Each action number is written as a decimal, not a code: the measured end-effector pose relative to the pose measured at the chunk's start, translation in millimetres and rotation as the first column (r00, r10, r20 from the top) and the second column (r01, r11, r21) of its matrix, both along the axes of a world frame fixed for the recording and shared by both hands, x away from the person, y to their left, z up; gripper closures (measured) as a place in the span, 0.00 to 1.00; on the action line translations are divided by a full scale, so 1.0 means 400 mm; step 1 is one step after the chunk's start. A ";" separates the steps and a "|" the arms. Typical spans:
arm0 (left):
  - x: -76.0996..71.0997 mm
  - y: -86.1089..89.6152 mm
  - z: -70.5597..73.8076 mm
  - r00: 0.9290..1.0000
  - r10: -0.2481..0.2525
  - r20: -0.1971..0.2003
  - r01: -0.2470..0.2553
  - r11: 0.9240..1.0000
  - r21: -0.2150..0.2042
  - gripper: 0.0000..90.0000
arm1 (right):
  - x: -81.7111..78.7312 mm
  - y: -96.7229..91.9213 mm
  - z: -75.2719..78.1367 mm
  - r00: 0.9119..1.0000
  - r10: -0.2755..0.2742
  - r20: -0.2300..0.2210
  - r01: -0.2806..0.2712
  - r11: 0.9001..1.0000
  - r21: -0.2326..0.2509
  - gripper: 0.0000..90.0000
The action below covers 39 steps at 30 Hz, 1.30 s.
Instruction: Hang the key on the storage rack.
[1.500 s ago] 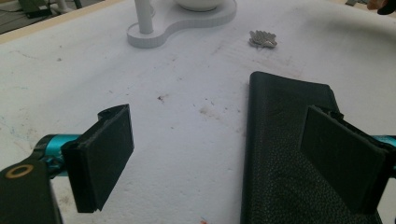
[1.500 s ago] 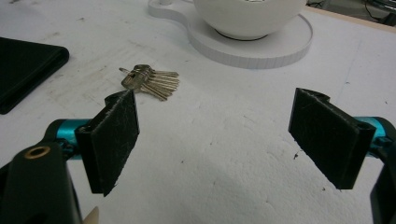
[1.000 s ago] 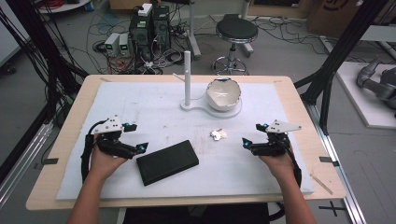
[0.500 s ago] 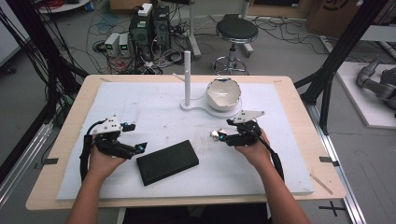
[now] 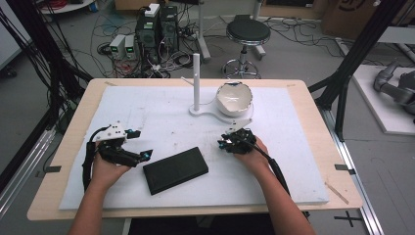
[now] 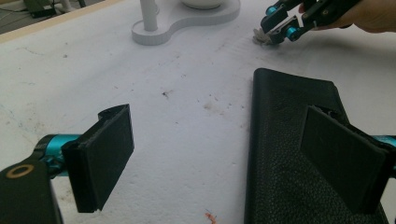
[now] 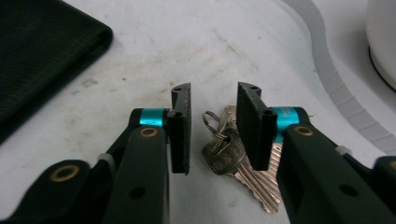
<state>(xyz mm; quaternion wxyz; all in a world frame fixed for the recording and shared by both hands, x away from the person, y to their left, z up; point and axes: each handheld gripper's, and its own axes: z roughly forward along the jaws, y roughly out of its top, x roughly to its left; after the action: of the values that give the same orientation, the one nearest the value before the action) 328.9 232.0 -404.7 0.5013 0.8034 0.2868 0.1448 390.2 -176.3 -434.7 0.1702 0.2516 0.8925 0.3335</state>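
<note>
Right hand: reaching forward over the white mat [image 5: 147, 112], the right gripper [image 7: 214, 116] pointing down at the keys [image 7: 233, 158].
Right jaws: just been closing, now a narrow gap straddling the keys, pads not yet pressing.
Keys: lying flat on the mat, near the bowl stand [image 5: 210, 110].
Left gripper [image 6: 224, 154]: resting low, spread wide, holding nothing, beside the black case [image 5: 175, 170].

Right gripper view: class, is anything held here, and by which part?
Nothing is held yet. The right gripper has been closing around the keys, near the key ring, but its fingers do not press them.
</note>
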 end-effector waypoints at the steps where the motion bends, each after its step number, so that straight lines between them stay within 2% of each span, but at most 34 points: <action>1: 0.000 0.000 0.000 1.000 -0.002 0.001 0.002 1.000 0.001 0.11 | 0.003 0.000 -0.003 1.000 0.000 0.003 0.000 1.000 -0.002 0.86; 3: 0.000 0.000 0.000 1.000 -0.005 0.001 0.005 1.000 0.004 0.11 | 0.004 0.002 -0.005 1.000 -0.008 0.014 0.008 1.000 -0.006 0.97; 4: 0.000 0.000 0.000 1.000 -0.005 0.001 0.005 1.000 0.004 0.11 | 0.003 0.003 -0.004 1.000 -0.011 0.015 0.011 1.000 0.001 0.98; 6: -0.001 -0.001 0.000 1.000 -0.004 -0.001 0.004 1.000 0.002 0.11 | 0.007 0.003 -0.003 1.000 -0.023 0.022 0.023 1.000 -0.001 1.00; 10: -0.002 0.000 0.001 1.000 -0.004 0.002 0.004 1.000 0.004 0.12 | 0.010 -0.004 0.001 0.999 -0.032 0.009 0.032 0.999 0.030 1.00; 11: -0.002 0.001 0.001 1.000 -0.003 0.002 0.003 1.000 0.003 0.12 | 0.009 -0.015 0.017 0.999 -0.035 0.010 0.035 0.997 0.071 1.00; 12: -0.002 0.001 0.001 1.000 -0.003 0.002 0.003 1.000 0.003 0.12 | 0.009 -0.015 0.017 0.999 -0.035 0.010 0.035 0.997 0.071 1.00; 13: -0.001 0.001 0.001 1.000 -0.003 0.001 0.003 1.000 0.001 0.12 | 0.004 -0.025 0.043 0.999 -0.036 0.022 0.033 0.993 0.118 1.00; 14: -0.001 0.001 0.002 1.000 -0.003 0.001 0.003 1.000 0.002 0.12 | 0.004 -0.025 0.043 0.999 -0.036 0.022 0.033 0.993 0.118 1.00; 15: -0.001 0.001 0.002 1.000 -0.004 0.002 0.004 1.000 0.002 0.12 | 0.000 -0.031 0.078 0.999 -0.033 0.038 0.027 0.988 0.153 1.00; 16: -0.001 0.001 0.002 1.000 -0.004 0.002 0.004 1.000 0.002 0.12 | 0.000 -0.031 0.078 0.999 -0.033 0.038 0.027 0.988 0.153 1.00; 17: -0.002 0.000 0.003 1.000 -0.004 0.004 0.004 1.000 0.004 0.12 | -0.002 -0.034 0.116 0.998 -0.018 0.067 0.005 0.982 0.188 1.00; 19: -0.003 -0.002 0.005 1.000 -0.007 0.006 0.007 1.000 0.005 0.12 | -0.003 -0.029 0.156 0.996 -0.010 0.087 -0.009 0.976 0.217 1.00; 21: -0.004 -0.003 0.007 1.000 -0.010 0.008 0.010 1.000 0.004 0.12 | 0.000 -0.021 0.196 0.993 -0.003 0.116 -0.023 0.975 0.223 1.00; 26: -0.005 -0.004 0.009 1.000 -0.015 0.010 0.015 1.000 0.004 0.12 | 0.021 0.011 0.290 0.988 0.013 0.155 -0.050 0.970 0.238 1.00; 30: -0.004 -0.004 0.010 1.000 -0.017 0.011 0.017 1.000 0.009 0.12 | 0.048 0.044 0.360 0.982 0.036 0.187 -0.082 0.965 0.249 1.00; 31: -0.005 -0.005 0.010 1.000 -0.018 0.011 0.018 1.000 0.010 0.12 | 0.056 0.052 0.377 0.983 0.042 0.181 -0.088 0.962 0.258 1.00; 32: -0.005 -0.005 0.010 1.000 -0.018 0.011 0.018 1.000 0.010 0.12 | 0.065 0.061 0.391 0.979 0.049 0.197 -0.100 0.962 0.255 1.00; 34: -0.006 -0.004 0.010 1.000 -0.019 0.010 0.019 1.000 0.011 0.12 | 0.073 0.070 0.404 0.980 0.053 0.193 -0.102 0.962 0.254 1.00; 35: -0.006 -0.004 0.010 1.000 -0.018 0.009 0.018 1.000 0.011 0.12 | 0.091 0.091 0.422 0.979 0.059 0.195 -0.106 0.965 0.241 1.00; 38: -0.007 -0.004 0.010 1.000 -0.015 0.008 0.014 1.000 0.009 0.12 | 0.119 0.117 0.438 0.982 0.052 0.183 -0.094 0.968 0.233 1.00; 39: -0.007 -0.004 0.010 1.000 -0.015 0.009 0.015 1.000 0.010 0.12 | 0.129 0.124 0.442 0.983 0.053 0.177 -0.096 0.965 0.243 1.00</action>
<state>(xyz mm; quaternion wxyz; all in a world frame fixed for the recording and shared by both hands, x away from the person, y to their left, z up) 326.3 230.6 -400.9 0.4998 0.8073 0.2777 0.1460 441.7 -126.6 -257.9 0.1997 0.2079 0.8345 0.4696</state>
